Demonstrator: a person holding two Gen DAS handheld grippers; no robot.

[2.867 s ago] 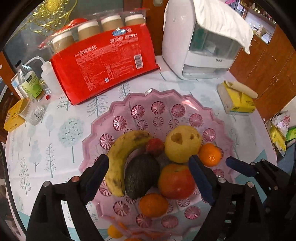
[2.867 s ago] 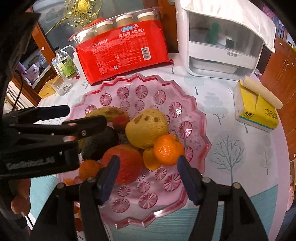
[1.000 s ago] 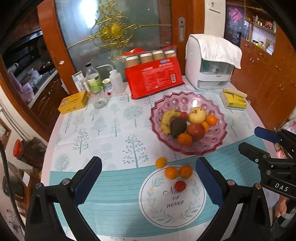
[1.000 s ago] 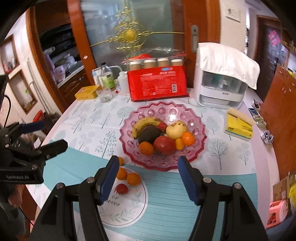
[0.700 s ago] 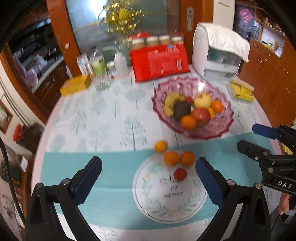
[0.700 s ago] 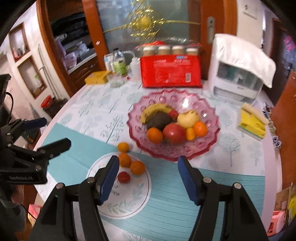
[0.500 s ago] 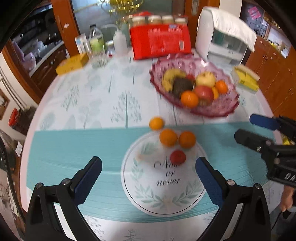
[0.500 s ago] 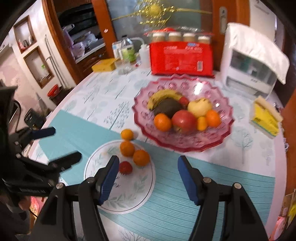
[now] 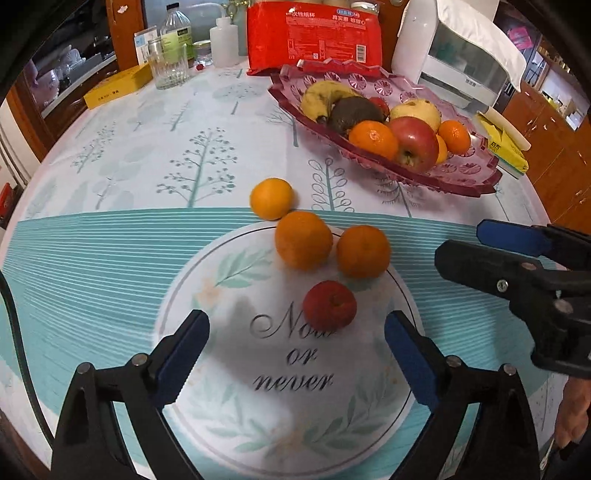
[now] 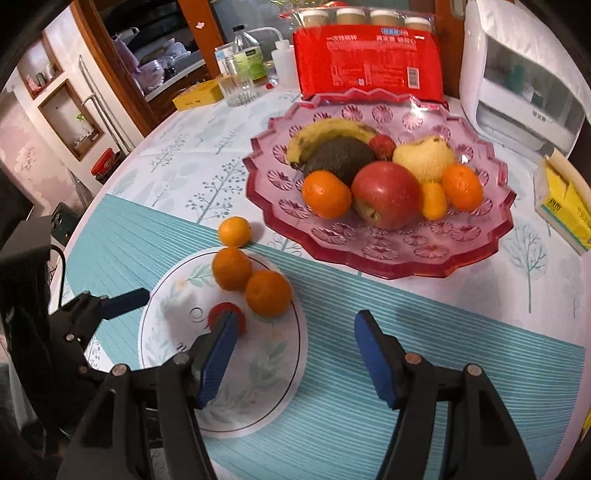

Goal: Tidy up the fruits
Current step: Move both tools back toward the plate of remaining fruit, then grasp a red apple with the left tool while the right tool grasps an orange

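Hovering low over a round table covered in a white tree-print and teal-striped cloth (image 9: 122,258), the left gripper (image 9: 295,339) has its two blue-padded fingers spread wide apart and holds nothing. Just beyond its fingertips lies a small red fruit (image 9: 330,310) on a white circular placemat printed with leaves and the words "Now or never" (image 9: 258,387). Farther on the mat sit two orange mandarins, touching each other: one to the left (image 9: 303,240) and one to the right (image 9: 363,251). A third, smaller orange mandarin (image 9: 271,198) rests on the cloth just past the mat's far edge, touching the left mandarin.

At the far right stands a large pink cut-glass scalloped fruit bowl (image 9: 461,173). It holds a yellow banana (image 9: 321,96), a dark avocado (image 9: 352,112), a red apple (image 9: 413,142), a yellow pear (image 9: 419,110) and several mandarins.

Seen from the right wrist camera, the right gripper (image 10: 291,349) is also wide open and empty, hanging over the near right part of the mat and the teal stripes. Its left finger partly covers the small red fruit.

Behind the bowl leans a red plastic package of paper cups (image 9: 314,35), touching the bowl's far rim. To its right is a white countertop appliance draped with a white cloth (image 9: 461,59), and near the right edge lies a yellow tissue packet (image 9: 504,149). At the far left stand a clear ribbed drinking glass (image 9: 168,68), bottles and a flat yellow box (image 9: 118,86).
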